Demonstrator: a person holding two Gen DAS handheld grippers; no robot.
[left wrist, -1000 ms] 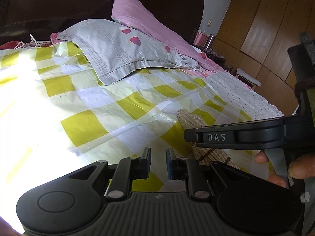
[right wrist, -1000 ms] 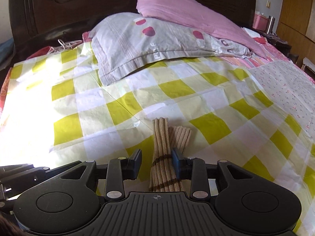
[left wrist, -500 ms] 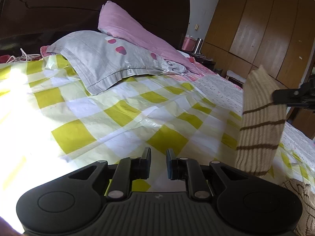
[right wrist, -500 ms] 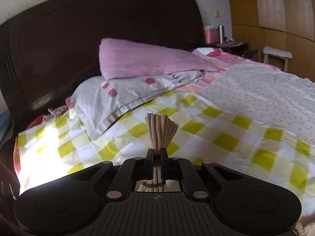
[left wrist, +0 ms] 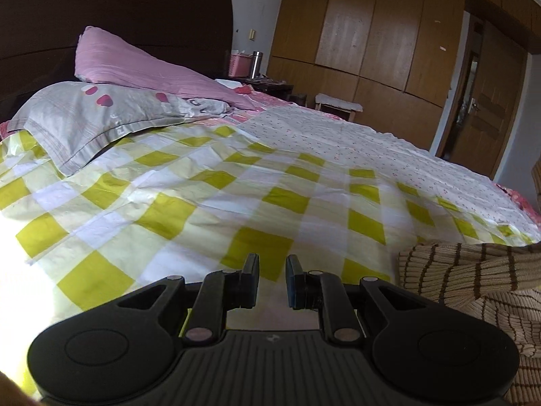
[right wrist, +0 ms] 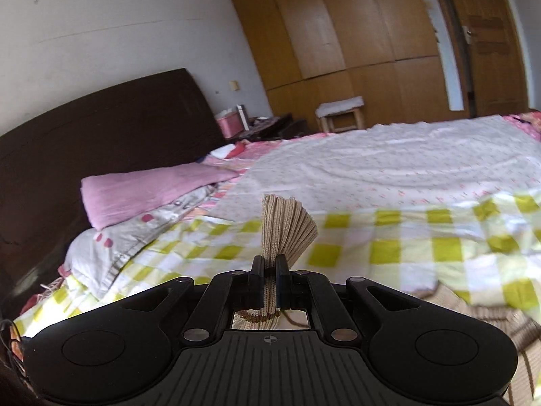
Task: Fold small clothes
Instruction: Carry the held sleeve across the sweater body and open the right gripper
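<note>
A beige knit garment with brown stripes [left wrist: 473, 277] lies bunched on the yellow-checked sheet [left wrist: 236, 196] at the right of the left wrist view. My left gripper [left wrist: 272, 279] is open and empty, low over the sheet, left of the garment. My right gripper [right wrist: 269, 274] is shut on a bunched end of the same beige knit garment [right wrist: 287, 226], which fans out above the fingers; it is lifted above the bed. More of the garment shows at the lower right of the right wrist view [right wrist: 490, 318].
A grey pillow with pink hearts [left wrist: 101, 115] and a pink pillow [left wrist: 142, 67] lie at the dark headboard [right wrist: 101, 128]. A white dotted blanket [left wrist: 355, 142] covers the far side. Wooden wardrobes [left wrist: 372, 34], a stool [right wrist: 341, 111] and a nightstand stand beyond.
My right gripper closed on the garment's end and lifted it up and to the right. My left gripper stayed open and turned right; the garment now lies bunched beside it.
</note>
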